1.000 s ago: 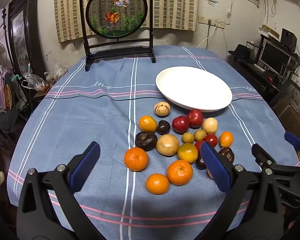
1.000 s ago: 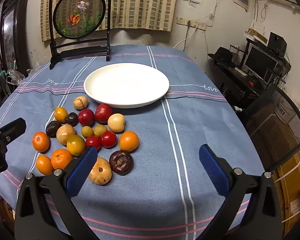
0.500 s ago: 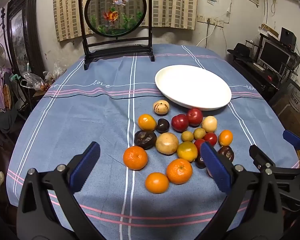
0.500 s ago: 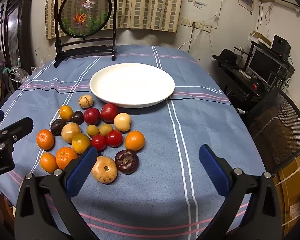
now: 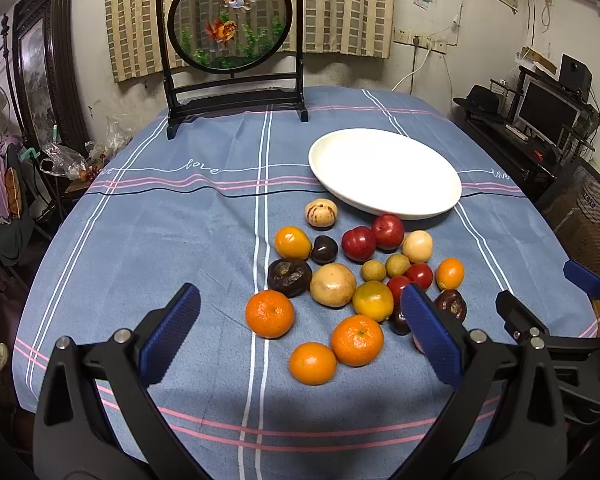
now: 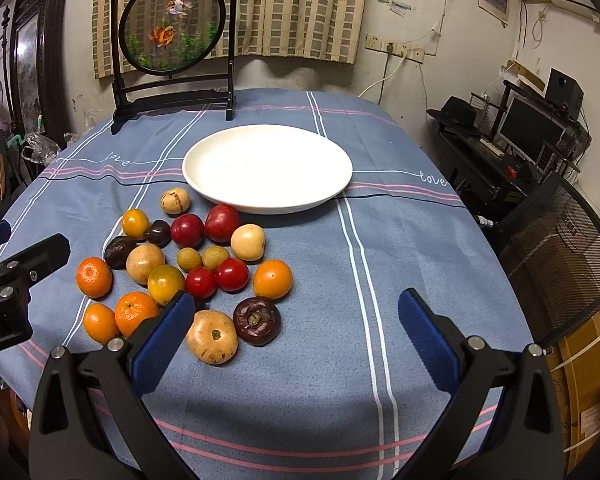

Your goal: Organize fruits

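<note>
A heap of several fruits lies on the blue striped tablecloth [image 5: 180, 240]: oranges [image 5: 270, 313], red plums [image 5: 358, 243], red tomatoes [image 6: 231, 274], dark purple fruits [image 6: 256, 321] and tan round fruits [image 5: 333, 284]. An empty white plate [image 5: 384, 172] stands just behind the heap; it also shows in the right wrist view [image 6: 267, 168]. My left gripper [image 5: 300, 328] is open and empty, above the near oranges. My right gripper [image 6: 296, 336] is open and empty, near the tan fruit [image 6: 212, 336] and dark fruit at the heap's front.
A black-framed round goldfish screen [image 5: 231, 20] stands at the table's far edge. A desk with a monitor [image 6: 532, 128] and a mesh chair [image 6: 560, 240] stand off the table's right side. Clutter and bags [image 5: 60, 160] sit to the left.
Both grippers have drifted slightly; the right view has shifted right, so the plate and fruits sit more centrally. No fruit has moved. Both grippers stay open.
</note>
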`<state>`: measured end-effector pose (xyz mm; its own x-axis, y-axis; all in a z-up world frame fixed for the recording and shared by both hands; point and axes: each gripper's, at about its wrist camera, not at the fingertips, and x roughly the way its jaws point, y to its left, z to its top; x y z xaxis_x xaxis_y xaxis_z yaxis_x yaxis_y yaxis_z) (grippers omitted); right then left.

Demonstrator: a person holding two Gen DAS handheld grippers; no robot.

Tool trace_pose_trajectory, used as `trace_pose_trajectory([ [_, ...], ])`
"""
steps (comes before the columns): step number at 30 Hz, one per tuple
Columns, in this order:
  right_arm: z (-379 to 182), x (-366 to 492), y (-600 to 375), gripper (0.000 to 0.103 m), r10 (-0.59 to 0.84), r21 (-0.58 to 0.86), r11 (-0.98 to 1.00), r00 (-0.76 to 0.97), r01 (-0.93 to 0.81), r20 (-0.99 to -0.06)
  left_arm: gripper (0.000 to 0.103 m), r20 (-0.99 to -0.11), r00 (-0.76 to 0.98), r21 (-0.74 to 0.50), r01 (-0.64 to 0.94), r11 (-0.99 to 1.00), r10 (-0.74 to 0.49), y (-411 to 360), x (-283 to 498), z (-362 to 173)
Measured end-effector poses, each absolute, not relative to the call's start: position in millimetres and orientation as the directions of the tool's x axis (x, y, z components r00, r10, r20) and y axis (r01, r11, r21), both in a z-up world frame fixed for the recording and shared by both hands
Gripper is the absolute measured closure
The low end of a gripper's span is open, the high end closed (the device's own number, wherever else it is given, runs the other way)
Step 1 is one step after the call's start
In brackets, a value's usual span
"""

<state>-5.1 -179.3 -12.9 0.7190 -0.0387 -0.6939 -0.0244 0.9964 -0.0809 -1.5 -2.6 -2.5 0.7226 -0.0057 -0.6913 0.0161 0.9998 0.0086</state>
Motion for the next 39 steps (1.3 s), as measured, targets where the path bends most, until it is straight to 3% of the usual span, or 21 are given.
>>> trace_pose_trajectory([
  [39,-14.9,-4.7,-175.9,0.001,-0.035,-0.087,0.996,0.716,-0.037,-0.697,0.002,-0.7,0.714,0.005,0.03,1.0,-0.018,-1.9,0.3,-3.6],
])
